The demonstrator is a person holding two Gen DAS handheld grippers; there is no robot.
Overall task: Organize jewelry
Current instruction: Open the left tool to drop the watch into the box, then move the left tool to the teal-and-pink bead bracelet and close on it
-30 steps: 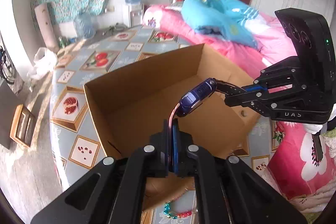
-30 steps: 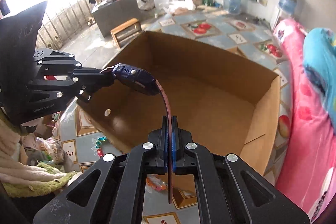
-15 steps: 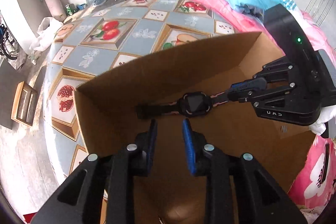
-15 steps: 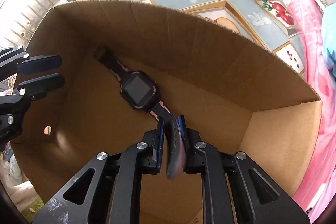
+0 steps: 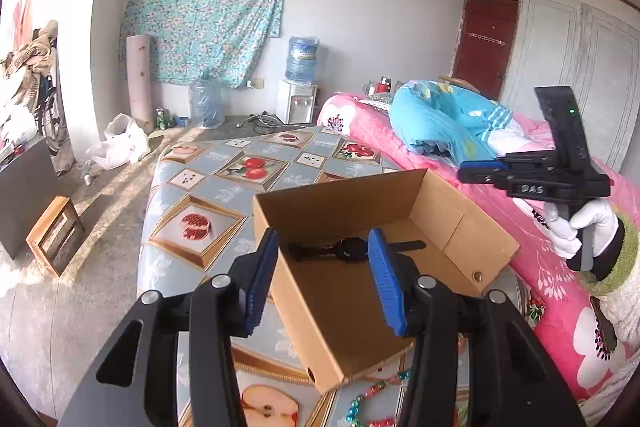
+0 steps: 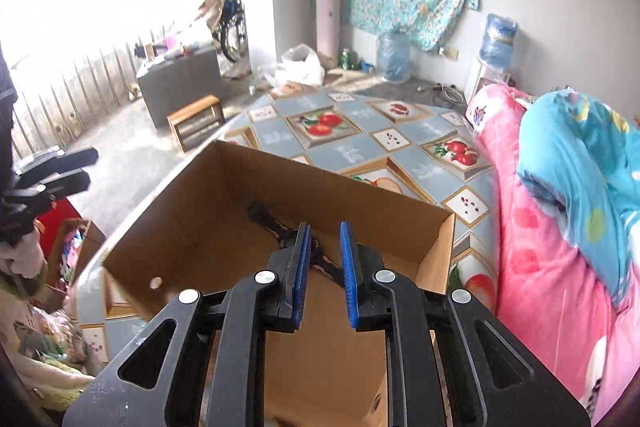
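floral cloth (image 5: pixel 204 19) on wall | water dispenser (image 5: pixel 298 99) below | pink bedding (image 6: pixel 552 267) | wooden stool (image 5: pixel 54 235) on floor

In the right wrist view, the right gripper's fingers (image 6: pixel 302 259) hide the watch (image 6: pixel 276 229) face and part of its strap. The bead necklace (image 5: pixel 370 393), near the table's (image 5: pixel 192 195) near edge, runs behind the left gripper's fingers (image 5: pixel 386 283) and is partly hidden. The left gripper (image 6: pixel 56 171) is blurred and cut off at that picture's left edge.

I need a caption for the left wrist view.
Open left tongs above a cardboard box holding a watch.

We've got the watch (image 5: pixel 352 247) lying in the box (image 5: pixel 440 223), box on the table (image 5: pixel 200 187), beads (image 5: pixel 374 393) just beside it.
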